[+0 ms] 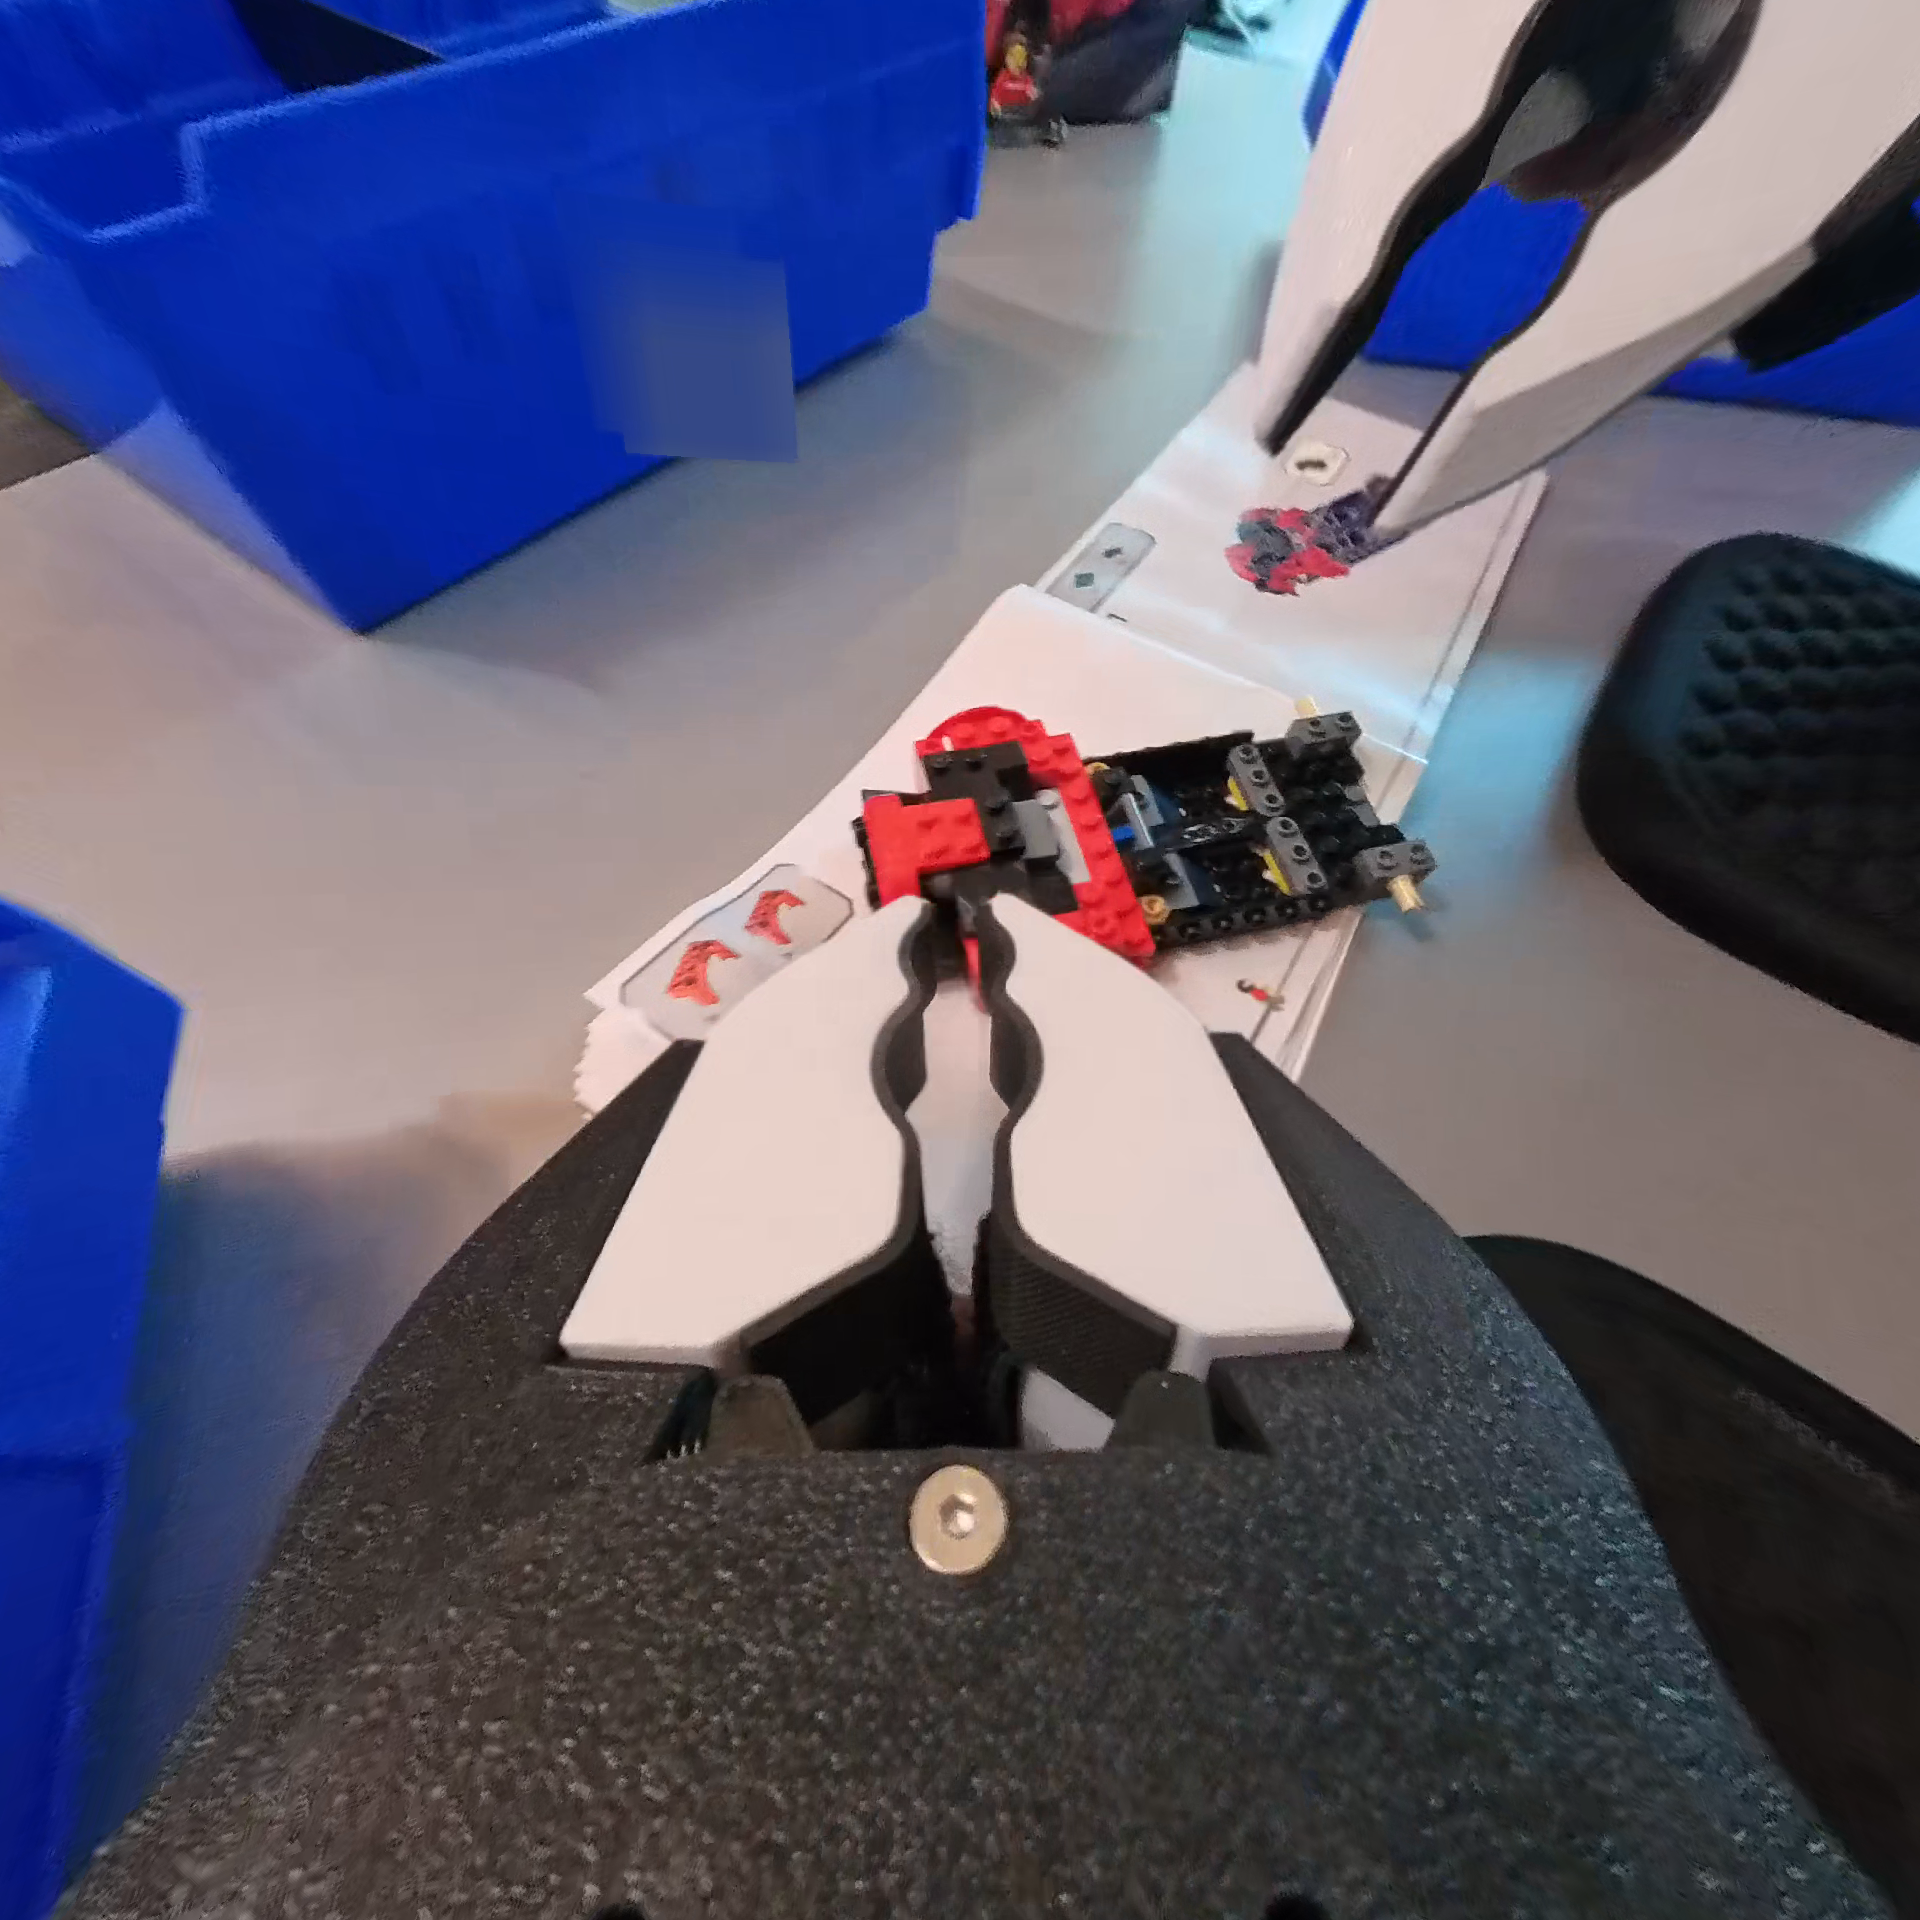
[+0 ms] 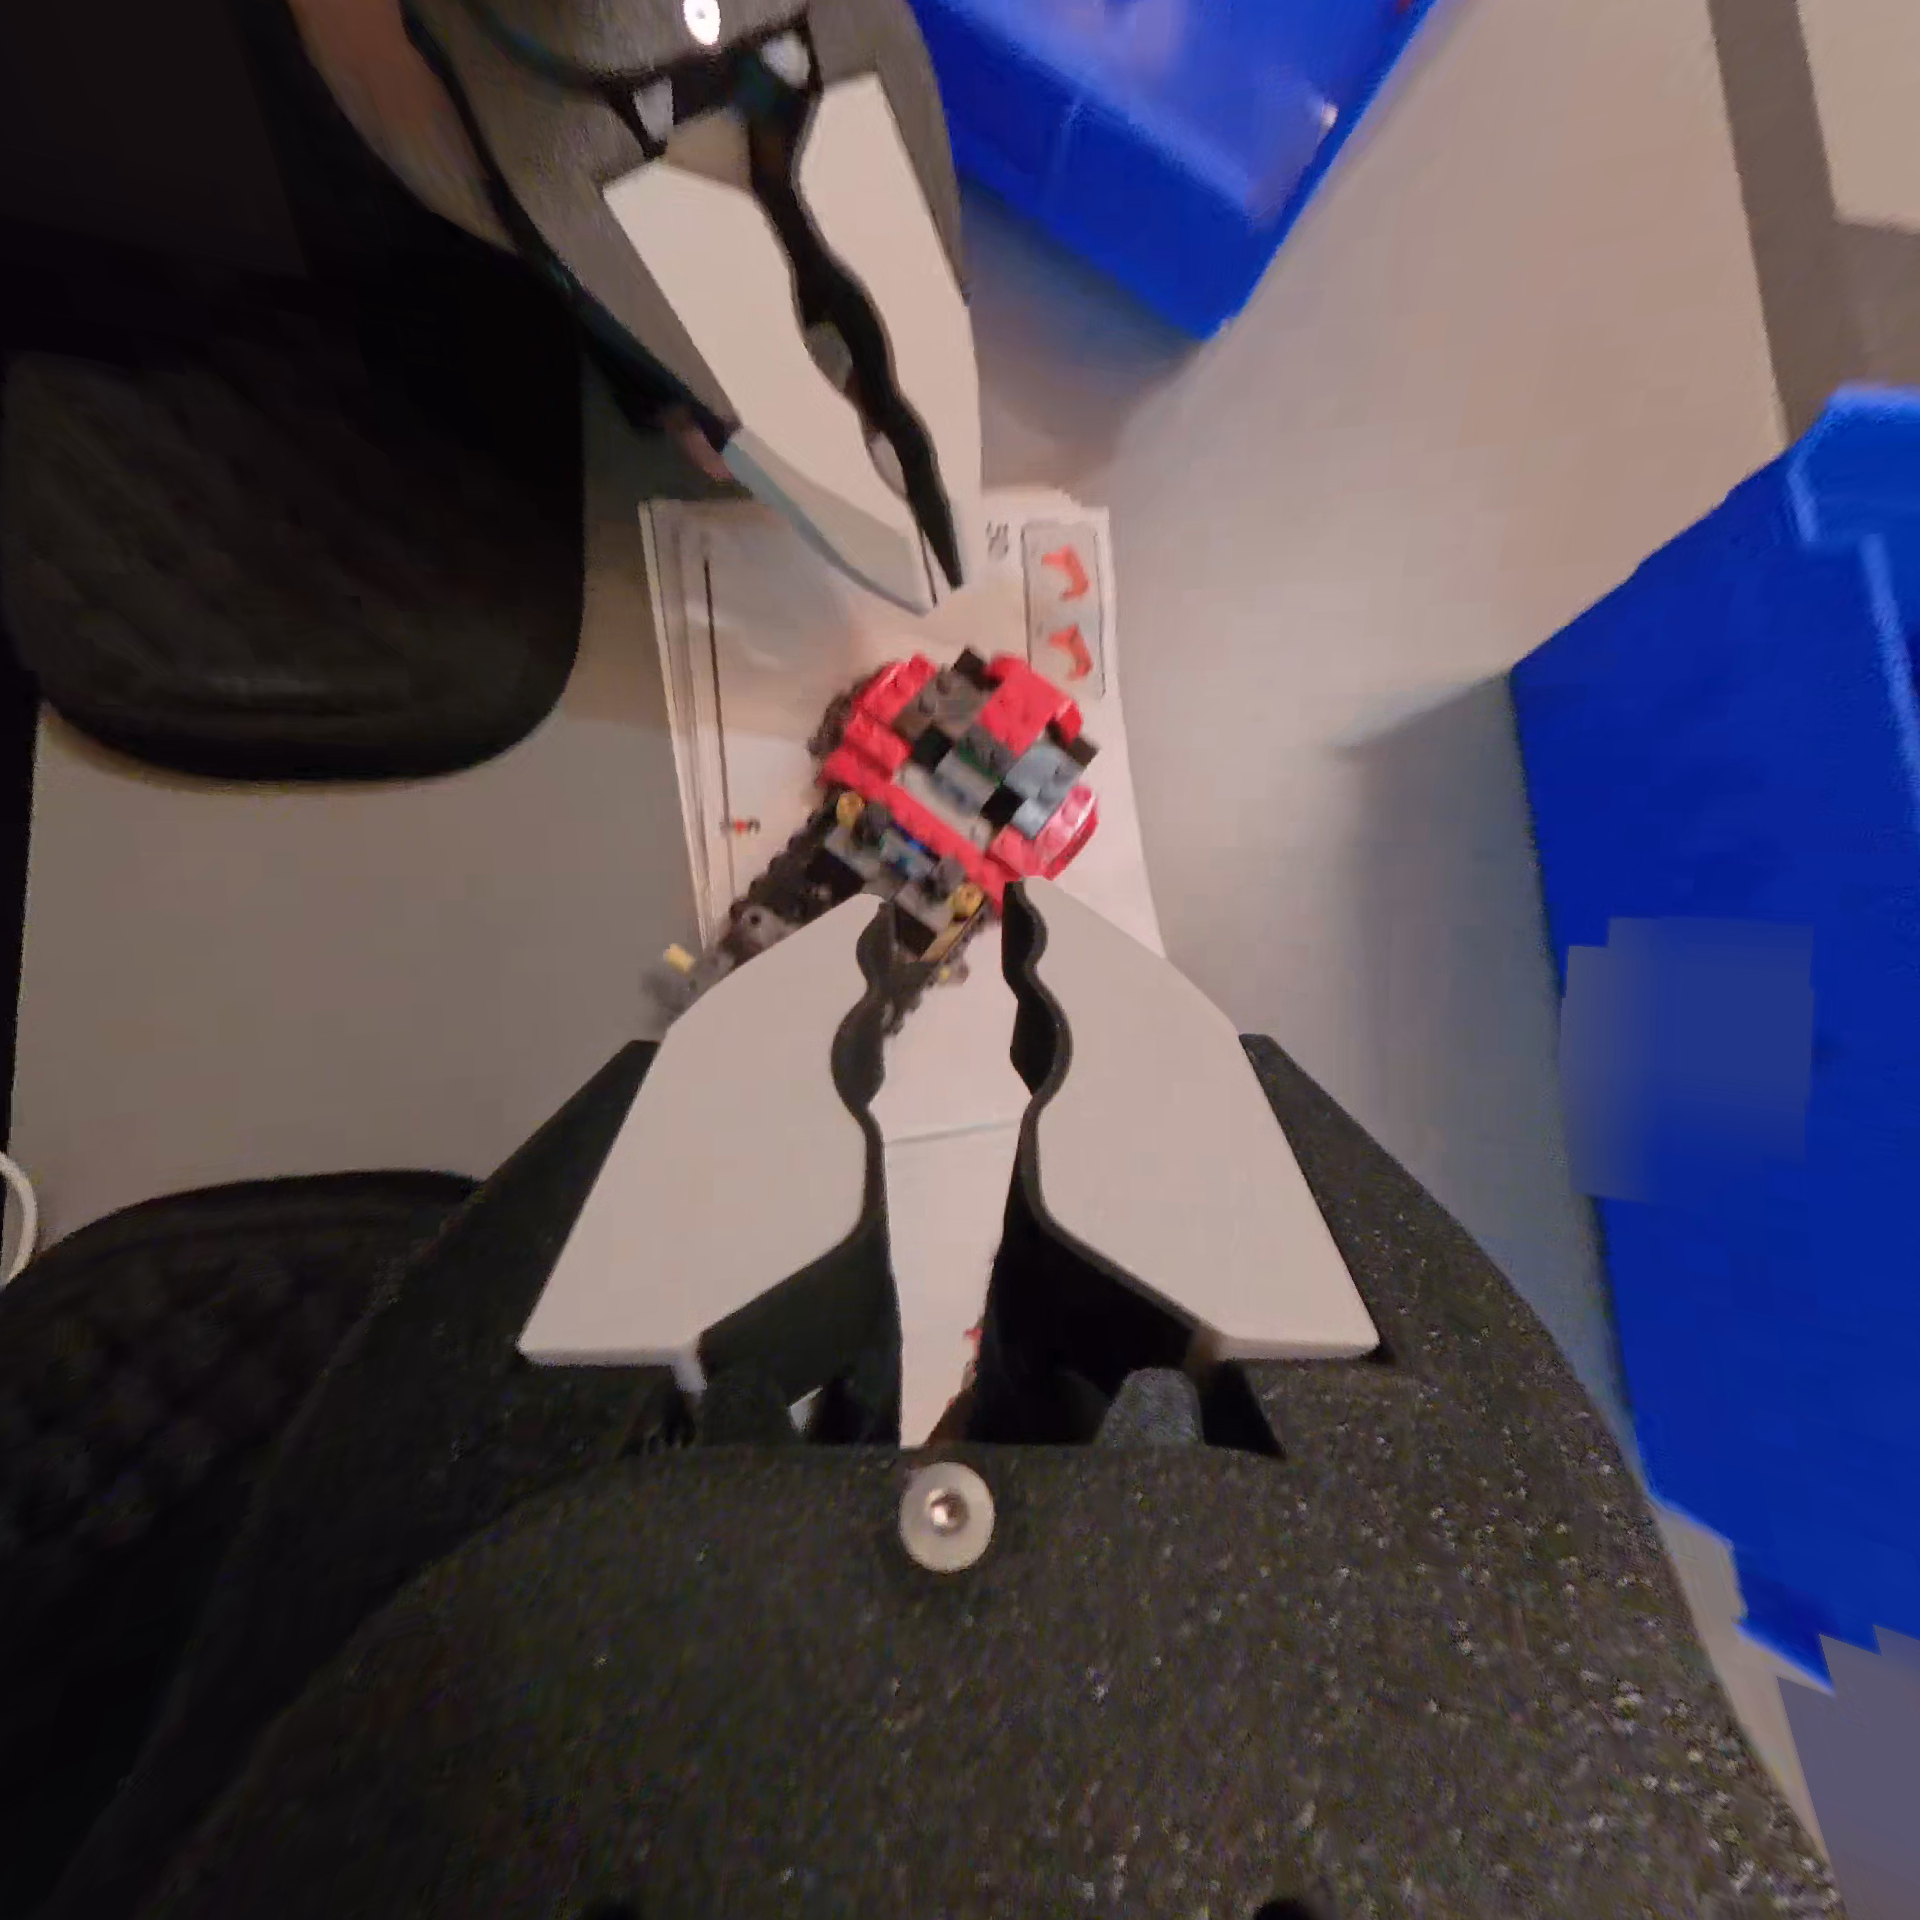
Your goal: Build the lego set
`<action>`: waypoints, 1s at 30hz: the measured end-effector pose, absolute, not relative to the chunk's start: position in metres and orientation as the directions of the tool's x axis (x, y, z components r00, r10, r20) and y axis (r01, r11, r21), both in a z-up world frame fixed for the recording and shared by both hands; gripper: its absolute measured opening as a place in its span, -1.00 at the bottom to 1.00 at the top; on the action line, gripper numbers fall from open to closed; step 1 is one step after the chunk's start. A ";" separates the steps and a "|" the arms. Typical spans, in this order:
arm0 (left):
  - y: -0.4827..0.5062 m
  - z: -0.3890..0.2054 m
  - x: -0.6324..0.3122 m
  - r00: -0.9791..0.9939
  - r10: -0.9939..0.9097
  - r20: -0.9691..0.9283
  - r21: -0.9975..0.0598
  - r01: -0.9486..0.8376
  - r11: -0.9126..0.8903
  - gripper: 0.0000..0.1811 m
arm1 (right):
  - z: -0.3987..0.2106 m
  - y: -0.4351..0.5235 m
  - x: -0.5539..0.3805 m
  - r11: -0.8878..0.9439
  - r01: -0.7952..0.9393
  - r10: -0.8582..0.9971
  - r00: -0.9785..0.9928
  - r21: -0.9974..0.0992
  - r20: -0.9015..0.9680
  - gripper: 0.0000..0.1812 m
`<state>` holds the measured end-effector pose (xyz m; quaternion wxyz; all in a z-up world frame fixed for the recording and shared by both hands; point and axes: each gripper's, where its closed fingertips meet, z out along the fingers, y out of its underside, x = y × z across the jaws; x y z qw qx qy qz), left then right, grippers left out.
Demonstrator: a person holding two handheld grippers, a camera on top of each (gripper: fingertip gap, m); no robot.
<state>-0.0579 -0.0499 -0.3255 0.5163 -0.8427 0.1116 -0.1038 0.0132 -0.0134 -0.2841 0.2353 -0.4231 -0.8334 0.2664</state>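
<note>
A part-built red and black lego car point(image 1: 1122, 831) lies on the open white instruction booklet point(image 1: 1351, 644). It also shows in the right wrist view point(image 2: 956, 769). My left gripper point(image 1: 961, 914) is shut, its tips just short of the car's red front end. A small dark bit shows between the tips; I cannot tell if it is held. In the right wrist view the left gripper point(image 2: 940, 566) hangs over the booklet point(image 2: 1081, 997) beyond the car. My right gripper point(image 2: 940, 904) is open and empty above the car's black chassis end. The left wrist view shows it point(image 1: 1340, 483) over the far page.
Blue plastic bins stand at the back left point(image 1: 468, 260), near left point(image 1: 62, 1247) and on the right point(image 2: 1714, 935). Black padded chair arms point(image 1: 1766, 769) point(image 2: 281, 561) lie beside the booklet. The grey table point(image 1: 520, 727) lies between bins and booklet. Left tips to right tips: about 10 cm.
</note>
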 end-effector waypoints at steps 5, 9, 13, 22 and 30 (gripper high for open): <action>-0.043 -0.334 -0.046 0.937 -0.348 0.015 -0.853 -0.169 -0.493 -0.95 | -0.299 -0.014 0.035 0.438 0.610 0.866 -0.484 -0.661 0.127 -0.78; -0.038 -0.338 -0.047 0.935 -0.355 0.012 -0.826 -0.191 -0.531 -1.00 | -0.308 -0.011 0.044 0.397 0.620 0.883 -0.459 -0.677 0.097 -0.78; -0.035 -0.340 -0.045 0.931 -0.359 0.071 -0.813 -0.155 -0.562 -1.00 | -0.313 -0.008 0.051 0.361 0.626 0.894 -0.442 -0.692 0.066 -0.78; -0.035 -0.342 -0.041 0.926 -0.370 0.081 -0.772 -0.177 -0.610 -1.00 | -0.323 -0.004 0.056 0.282 0.644 0.919 -0.393 -0.711 0.008 -0.69; -0.043 -0.300 -0.061 0.969 -0.239 0.055 -0.895 -0.058 -0.442 -0.95 | -0.326 -0.014 0.036 0.136 0.694 0.963 -0.259 -0.707 -0.069 -0.11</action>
